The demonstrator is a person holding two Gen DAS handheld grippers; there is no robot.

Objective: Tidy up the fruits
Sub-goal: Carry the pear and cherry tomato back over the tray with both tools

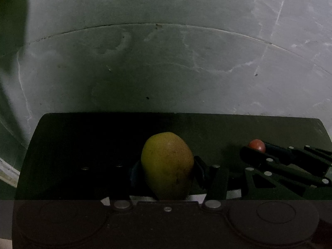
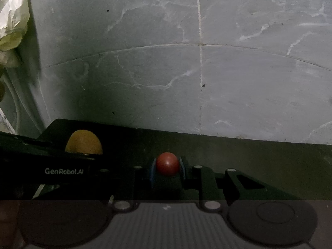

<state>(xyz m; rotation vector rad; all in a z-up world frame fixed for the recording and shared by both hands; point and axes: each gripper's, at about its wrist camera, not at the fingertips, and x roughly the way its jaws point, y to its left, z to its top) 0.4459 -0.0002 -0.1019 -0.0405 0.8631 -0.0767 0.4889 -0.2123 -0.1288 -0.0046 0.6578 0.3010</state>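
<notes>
A yellow-green mango (image 1: 167, 161) stands upright between the fingers of my left gripper (image 1: 166, 174), which is shut on it above a dark mat (image 1: 83, 137). In the right wrist view a small round red fruit (image 2: 167, 164) sits between the blue pads (image 2: 153, 172) of my right gripper (image 2: 167, 169), which is shut on it. The two grippers are side by side. The left wrist view shows the red fruit (image 1: 256, 145) at the right in the right gripper (image 1: 259, 152). The right wrist view shows the mango (image 2: 84, 142) at the left, half hidden behind the left gripper's body.
The dark mat (image 2: 249, 157) lies on a grey marble floor (image 2: 145, 72) with tile joints. A crumpled pale plastic bag (image 2: 12, 20) is at the far left, with a white curved object (image 2: 12, 108) below it.
</notes>
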